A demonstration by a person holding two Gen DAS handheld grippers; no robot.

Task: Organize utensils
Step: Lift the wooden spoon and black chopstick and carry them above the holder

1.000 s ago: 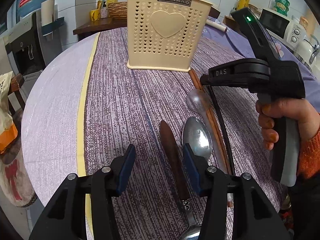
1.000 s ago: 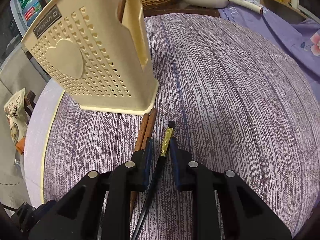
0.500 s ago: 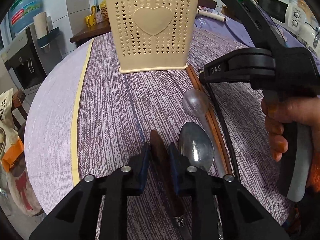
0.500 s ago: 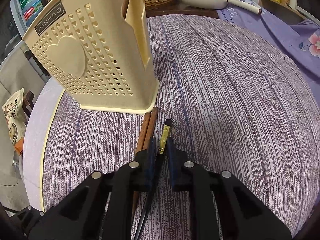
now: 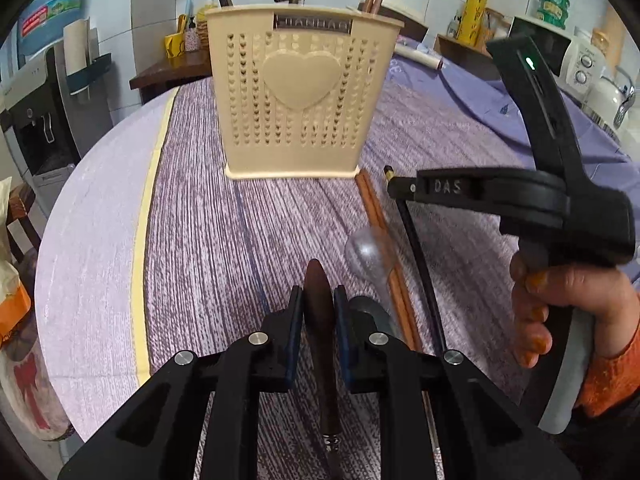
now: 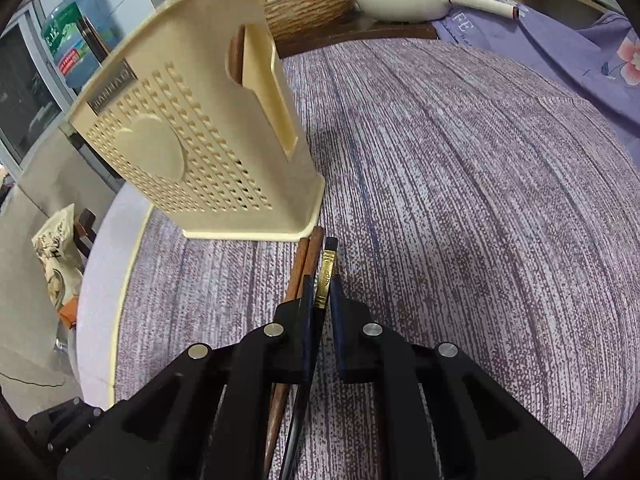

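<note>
Both wrist views are evenly lit by soft, diffuse indoor light, with no hard shadows on the purple striped cloth of the bench (image 5: 224, 240). A faint shadow lies just right of the cream utensil holder (image 6: 192, 136) in the right wrist view. Fisheye distortion bends the bench edges into a dome, and black vignetting fills the corners. The utensil holder's nameplate (image 5: 312, 23) is smeared by motion blur and unreadable in both views. Small glints sit on the clear plastic spoon (image 5: 366, 254) and on the gripper screws. The white appliances (image 5: 596, 80) beyond the bench's far right edge look slightly washed out.
</note>
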